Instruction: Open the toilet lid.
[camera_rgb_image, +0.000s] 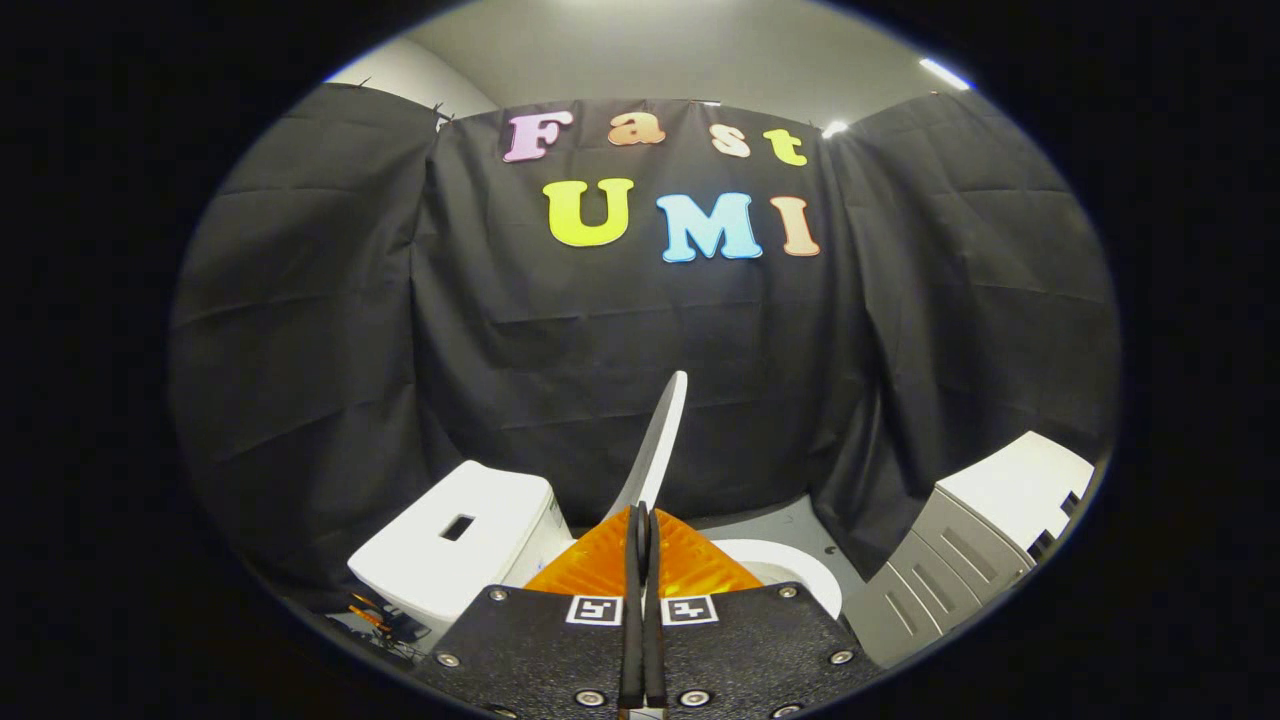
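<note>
Lid (660, 440) of the toilet stands raised, seen edge-on as a thin pale blade rising straight ahead of the gripper (641, 520) and leaning slightly to the right against the black cloth wall (560, 330) beyond. Its lower end runs down into the fingertips, where the two fingers are pressed close together with the lid's edge pinched between them; both appear to clamp on it, though the contact point itself is masked by the fingers and hard to make out. Only the narrow edge of the lid shows, so its broad face cannot be judged.

Just beyond the fingers to the right, a curved white piece of the toilet seat (785, 570) shows, its near part cut off by the gripper body. To the left of the fingers sits the white tank (455, 540), with a small dark rectangular opening on its top; its lower side is hidden behind the gripper. Below the tank, some small orange and dark items lie in shadow, too dim to identify.

Farther off to the right stands a grey cabinet (960, 560) with a white top, partly cut off. A patch of grey floor (790, 520) lies between it and the seat.
</note>
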